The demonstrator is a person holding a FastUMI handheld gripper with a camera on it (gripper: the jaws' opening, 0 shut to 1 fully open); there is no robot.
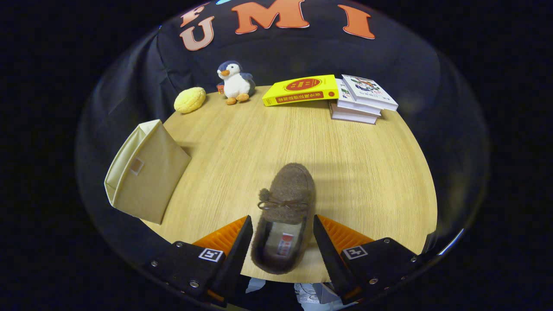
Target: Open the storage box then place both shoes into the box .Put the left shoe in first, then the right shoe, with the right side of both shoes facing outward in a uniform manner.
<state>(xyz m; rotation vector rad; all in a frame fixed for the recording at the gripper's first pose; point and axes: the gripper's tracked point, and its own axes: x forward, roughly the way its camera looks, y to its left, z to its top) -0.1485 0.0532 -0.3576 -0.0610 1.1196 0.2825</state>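
A brown fuzzy slipper [287, 203] with a small bow lies on the wooden table [367, 172], toe pointing away from me. Its heel end sits between my two fingers [239, 246]. My gripper [283, 239] is open, with a finger on each side of the slipper's heel and a narrow gap showing on either side. A beige fabric storage box [144, 172] stands to the left at the table's edge, its opening facing left and away.
At the back of the table sit a yellow round cushion [190, 99], a plush penguin [235, 82], a yellow book [301, 90] and a stack of white books [360, 100]. Bare wood lies between the slipper and these.
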